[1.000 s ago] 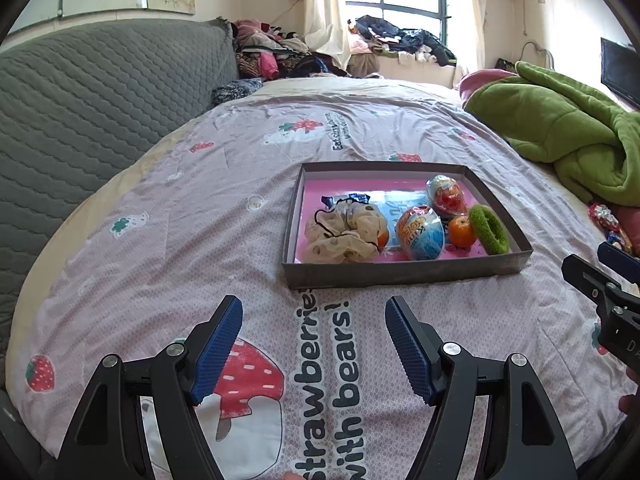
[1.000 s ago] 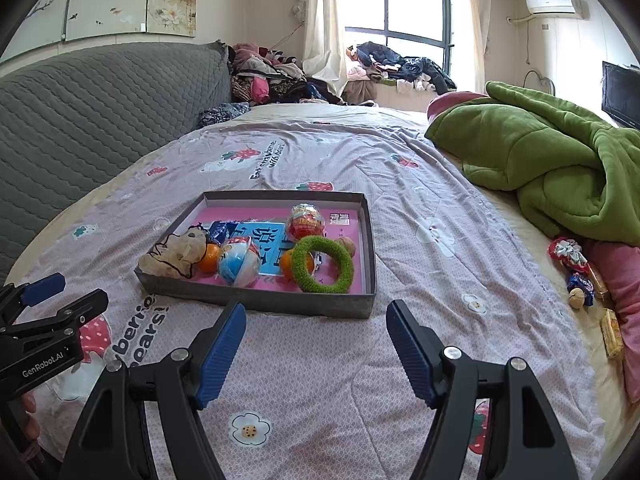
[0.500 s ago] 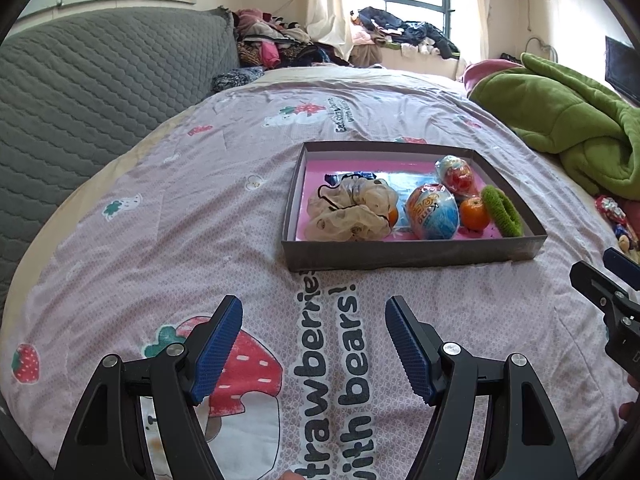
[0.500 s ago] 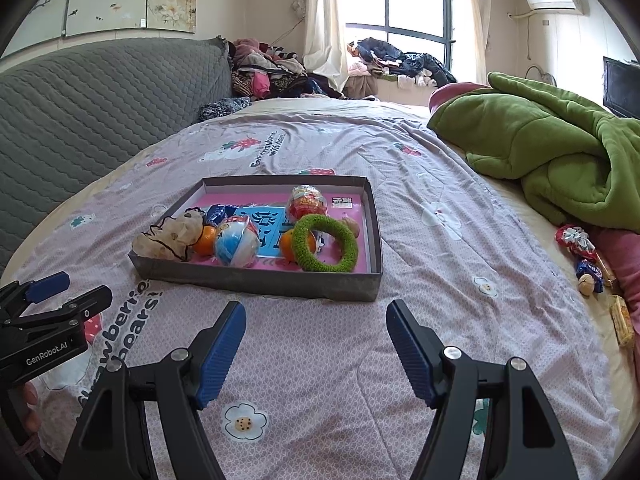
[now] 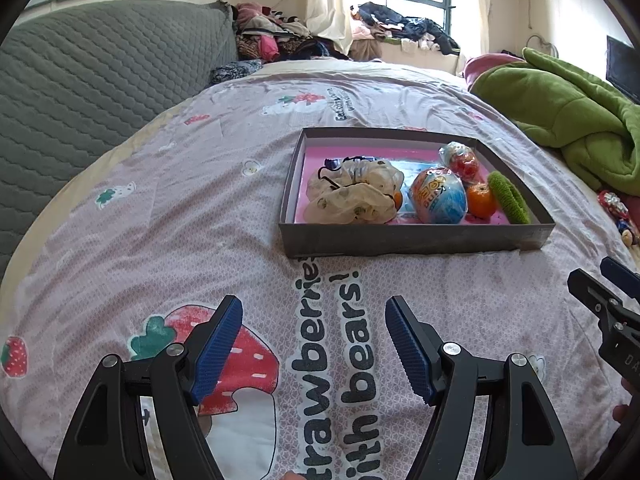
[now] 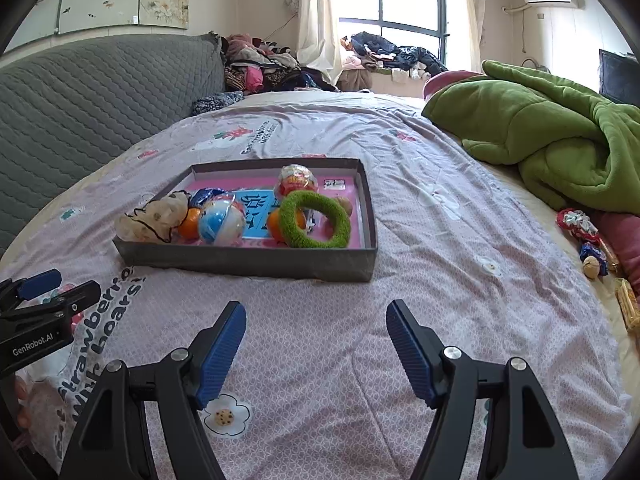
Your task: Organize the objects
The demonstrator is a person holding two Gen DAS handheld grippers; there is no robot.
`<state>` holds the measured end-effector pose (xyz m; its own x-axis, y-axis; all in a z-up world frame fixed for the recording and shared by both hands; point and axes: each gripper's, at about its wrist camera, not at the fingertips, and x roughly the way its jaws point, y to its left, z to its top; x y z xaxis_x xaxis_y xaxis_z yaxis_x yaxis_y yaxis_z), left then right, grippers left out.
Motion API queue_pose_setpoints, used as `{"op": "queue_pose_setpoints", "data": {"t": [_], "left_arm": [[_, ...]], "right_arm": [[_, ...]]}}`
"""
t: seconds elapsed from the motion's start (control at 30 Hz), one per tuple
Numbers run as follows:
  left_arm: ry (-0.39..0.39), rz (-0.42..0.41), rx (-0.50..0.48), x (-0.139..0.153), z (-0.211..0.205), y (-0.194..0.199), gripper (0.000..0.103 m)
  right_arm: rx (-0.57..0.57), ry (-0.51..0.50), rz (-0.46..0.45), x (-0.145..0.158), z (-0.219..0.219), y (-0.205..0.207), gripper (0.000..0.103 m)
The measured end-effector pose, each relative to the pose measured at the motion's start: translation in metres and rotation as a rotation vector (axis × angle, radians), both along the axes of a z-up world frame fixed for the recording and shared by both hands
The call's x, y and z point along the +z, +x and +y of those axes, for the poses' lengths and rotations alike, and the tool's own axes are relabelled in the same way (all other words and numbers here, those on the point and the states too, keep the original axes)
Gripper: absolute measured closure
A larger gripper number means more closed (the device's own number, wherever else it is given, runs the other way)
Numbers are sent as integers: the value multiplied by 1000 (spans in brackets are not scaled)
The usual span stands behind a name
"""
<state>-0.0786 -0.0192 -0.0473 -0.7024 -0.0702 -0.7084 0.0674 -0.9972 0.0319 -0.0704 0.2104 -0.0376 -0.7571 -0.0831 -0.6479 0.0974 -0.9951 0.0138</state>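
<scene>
Black fingers (image 5: 216, 344), blue ribbed pads (image 6: 408, 352)

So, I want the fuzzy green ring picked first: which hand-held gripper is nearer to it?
Right. The right hand-held gripper faces the fuzzy green ring almost straight ahead; the left hand-held gripper sits off toward the box's opposite end.

A: We see the bed (image 6: 420, 208), spread with a pale purple printed sheet. Just ahead of our right tool (image 6: 316, 344) and slightly to its left, a shallow grey tray (image 6: 248, 258) lies on it.

B: Far to that tool's right we see a green blanket (image 6: 540, 144) heaped up, with small wrapped trinkets (image 6: 588, 240) beside it.
</scene>
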Motion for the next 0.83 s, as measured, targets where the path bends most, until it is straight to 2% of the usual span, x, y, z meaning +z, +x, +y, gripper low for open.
{"op": "queue_pose_setpoints", "data": {"t": [0.5,0.63,0.83], "left_arm": [[-11,-14,8,-16,-4,-4,28],[13,-6,-6,-18,-6,-4,28],[-22,-5,7,-17,-5,-3,28]], "right_arm": [[-13,-1,-19,-13,5,-4,31],[-11,4,-18,-13,4,-4,31],[-11,8,-26,-15,4,-5,31]]}}
